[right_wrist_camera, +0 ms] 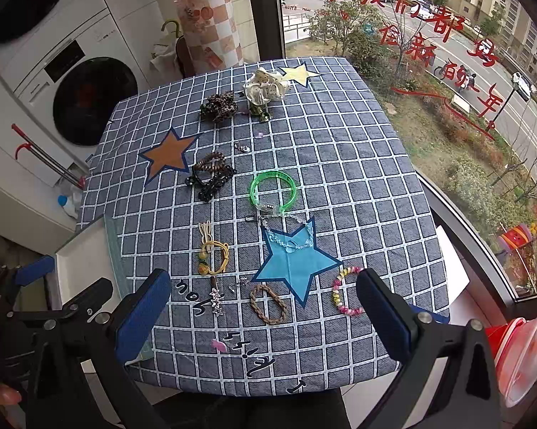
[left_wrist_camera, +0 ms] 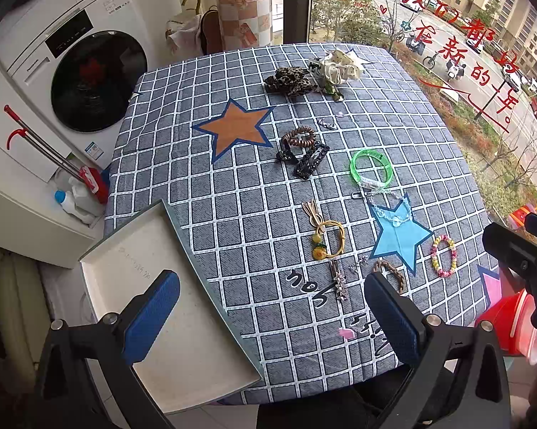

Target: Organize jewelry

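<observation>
Jewelry lies spread over the checked tablecloth (right_wrist_camera: pixel 339 143). Nearest my open right gripper (right_wrist_camera: pixel 264 316) are a brown braided bracelet (right_wrist_camera: pixel 268 304), a pastel bead bracelet (right_wrist_camera: pixel 343 295) and a star hairpin (right_wrist_camera: pixel 216 298). Farther back lie a yellow hair tie (right_wrist_camera: pixel 214 254), a green bangle (right_wrist_camera: pixel 272 191), clear beads (right_wrist_camera: pixel 289 237), dark clips (right_wrist_camera: pixel 211 175) and two scrunchies (right_wrist_camera: pixel 266 85). My left gripper (left_wrist_camera: pixel 273 318) hangs open over the table's near left part, one finger above a white tray (left_wrist_camera: pixel 136 261). The green bangle (left_wrist_camera: pixel 371 164) and the yellow hair tie (left_wrist_camera: pixel 327 237) lie ahead of it.
The white tray overhangs the table's left edge. A washing machine (left_wrist_camera: pixel 89 78) and cleaning bottles (left_wrist_camera: pixel 71 200) stand to the left. A red lidded container (right_wrist_camera: pixel 518 350) sits at the right, by the window (right_wrist_camera: pixel 482 143). A checked paper tube (right_wrist_camera: pixel 211 28) stands behind the table.
</observation>
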`<state>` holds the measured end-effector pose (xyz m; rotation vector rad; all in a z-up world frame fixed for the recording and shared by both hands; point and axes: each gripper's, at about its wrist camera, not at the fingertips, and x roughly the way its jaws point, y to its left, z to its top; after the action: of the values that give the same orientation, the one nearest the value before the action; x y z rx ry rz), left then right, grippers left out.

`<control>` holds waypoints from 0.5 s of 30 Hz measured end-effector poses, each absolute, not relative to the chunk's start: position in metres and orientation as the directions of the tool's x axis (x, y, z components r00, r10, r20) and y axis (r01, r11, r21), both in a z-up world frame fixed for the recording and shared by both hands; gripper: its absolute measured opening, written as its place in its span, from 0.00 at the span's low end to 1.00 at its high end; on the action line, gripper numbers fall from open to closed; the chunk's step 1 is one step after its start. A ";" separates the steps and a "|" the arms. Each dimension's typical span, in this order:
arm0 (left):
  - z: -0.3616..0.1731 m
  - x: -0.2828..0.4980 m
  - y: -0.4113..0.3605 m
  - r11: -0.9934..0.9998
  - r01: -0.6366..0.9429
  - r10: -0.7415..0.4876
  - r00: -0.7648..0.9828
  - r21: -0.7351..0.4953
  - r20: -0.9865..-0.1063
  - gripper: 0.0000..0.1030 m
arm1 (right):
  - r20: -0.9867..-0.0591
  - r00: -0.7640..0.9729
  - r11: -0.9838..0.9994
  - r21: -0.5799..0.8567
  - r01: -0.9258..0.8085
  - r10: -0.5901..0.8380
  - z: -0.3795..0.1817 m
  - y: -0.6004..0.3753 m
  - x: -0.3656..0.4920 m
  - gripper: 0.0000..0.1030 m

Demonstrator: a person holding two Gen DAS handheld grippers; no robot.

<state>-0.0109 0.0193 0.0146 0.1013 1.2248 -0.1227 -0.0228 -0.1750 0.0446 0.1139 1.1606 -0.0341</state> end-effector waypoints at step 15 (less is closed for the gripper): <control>0.015 -0.011 0.019 0.989 0.149 -0.039 0.334 0.012 -0.942 1.00 | -0.918 0.396 0.993 0.078 0.088 0.037 0.044 -0.174 -0.025 1.00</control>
<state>-0.0111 0.0192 0.0145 0.1027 1.2252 -0.1228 -0.0253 -0.1738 0.0437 0.1210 1.1642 -0.0323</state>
